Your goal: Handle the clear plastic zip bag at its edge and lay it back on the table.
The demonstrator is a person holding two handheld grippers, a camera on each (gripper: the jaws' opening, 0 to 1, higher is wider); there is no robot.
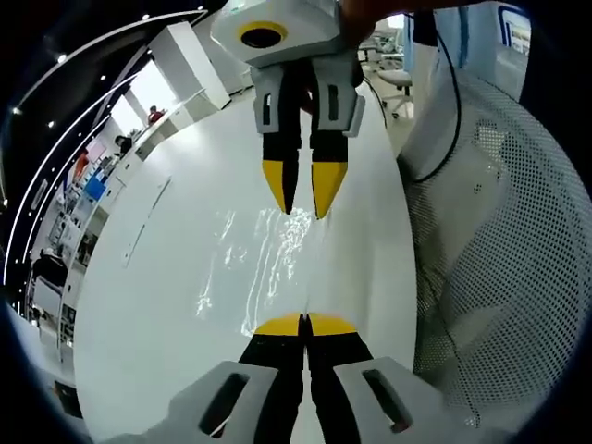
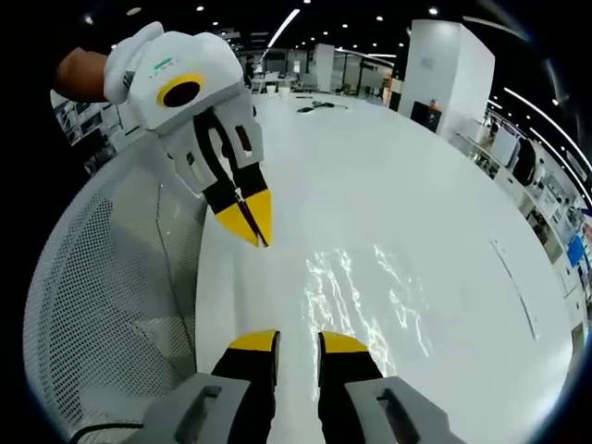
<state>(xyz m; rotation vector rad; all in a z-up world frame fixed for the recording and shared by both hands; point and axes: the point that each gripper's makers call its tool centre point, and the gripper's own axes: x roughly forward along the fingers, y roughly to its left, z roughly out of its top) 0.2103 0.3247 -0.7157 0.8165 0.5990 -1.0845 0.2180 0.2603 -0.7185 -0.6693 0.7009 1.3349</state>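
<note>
**Clear bag lying flat near the table edge, a gripper at each end**

The clear plastic bag point(image 1: 268, 264) lies on the white table point(image 1: 166, 305), close to the long edge that runs beside a white mesh chair back point(image 1: 499, 240). It is hard to see except for its bright creases and glints; its exact outline cannot be made out.

Left gripper point(image 1: 304, 325): in the left gripper view its yellow tips are pressed together at the near end of the bag. The tips sit right at the glinting plastic, but whether any film is pinched between them cannot be told. In the right gripper view the same gripper point(image 2: 252, 222) comes in from the upper left, tips together and pointing down at the table near the chair-side edge.

Right gripper point(image 2: 298, 344): in its own view the tips stand a little apart, with bare table showing in the gap, just short of the bag point(image 2: 365, 296). In the left gripper view it point(image 1: 303, 192) reaches in from the top, tips apart, at the far end of the bag.

A thin grey strip point(image 1: 146, 222) lies on the table well away from the bag, toward the opposite edge.
</note>
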